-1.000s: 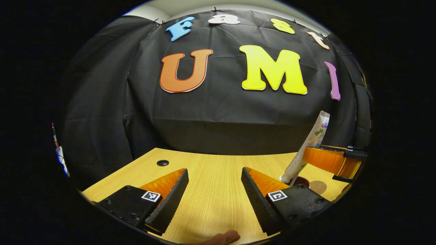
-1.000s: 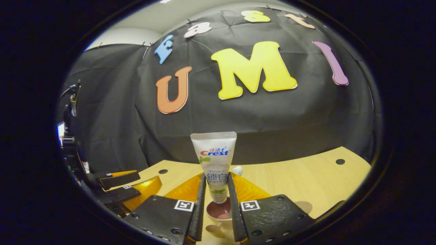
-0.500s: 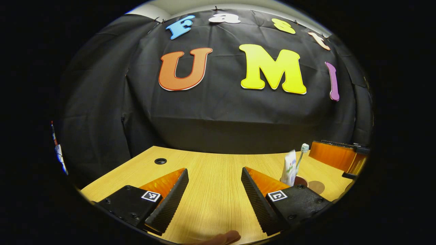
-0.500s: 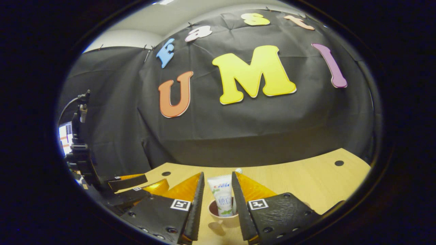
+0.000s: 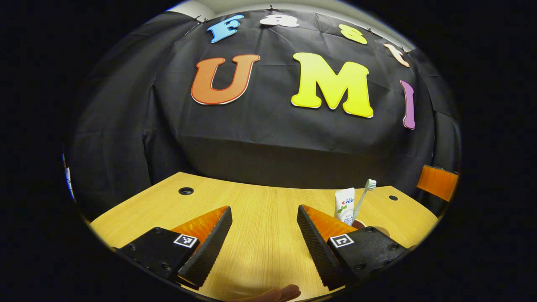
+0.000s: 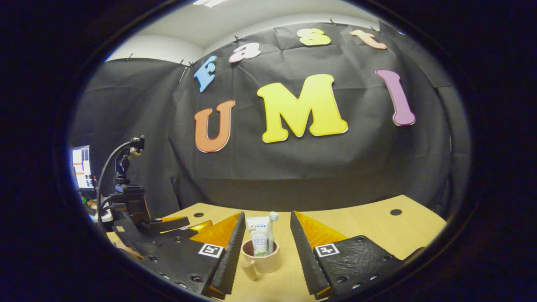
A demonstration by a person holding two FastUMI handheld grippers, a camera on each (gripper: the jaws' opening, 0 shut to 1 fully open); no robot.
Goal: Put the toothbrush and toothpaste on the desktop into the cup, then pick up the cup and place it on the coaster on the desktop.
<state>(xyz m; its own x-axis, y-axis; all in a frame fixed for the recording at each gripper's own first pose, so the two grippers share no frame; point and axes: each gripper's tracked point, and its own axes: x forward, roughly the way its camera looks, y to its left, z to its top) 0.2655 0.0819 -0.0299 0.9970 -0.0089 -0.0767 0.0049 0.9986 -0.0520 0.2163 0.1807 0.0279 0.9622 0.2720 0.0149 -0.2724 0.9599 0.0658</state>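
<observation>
With the white toothpaste tube (image 6: 258,237) and toothbrush (image 6: 272,232) upright in the pinkish handled cup (image 6: 261,261) on the wooden bench (image 6: 369,224), the spread, empty right gripper (image 6: 263,274) should close squarely on the cup body, while the left gripper (image 5: 263,247) waits open.

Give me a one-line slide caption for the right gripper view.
Open right gripper faces the handled cup holding toothpaste and toothbrush upright on the wooden desktop.

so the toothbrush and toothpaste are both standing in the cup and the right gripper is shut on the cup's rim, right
Not quite. The toothbrush and toothpaste do stand in the cup, but the right gripper view shows the right gripper open, fingers apart and off the cup.
</observation>
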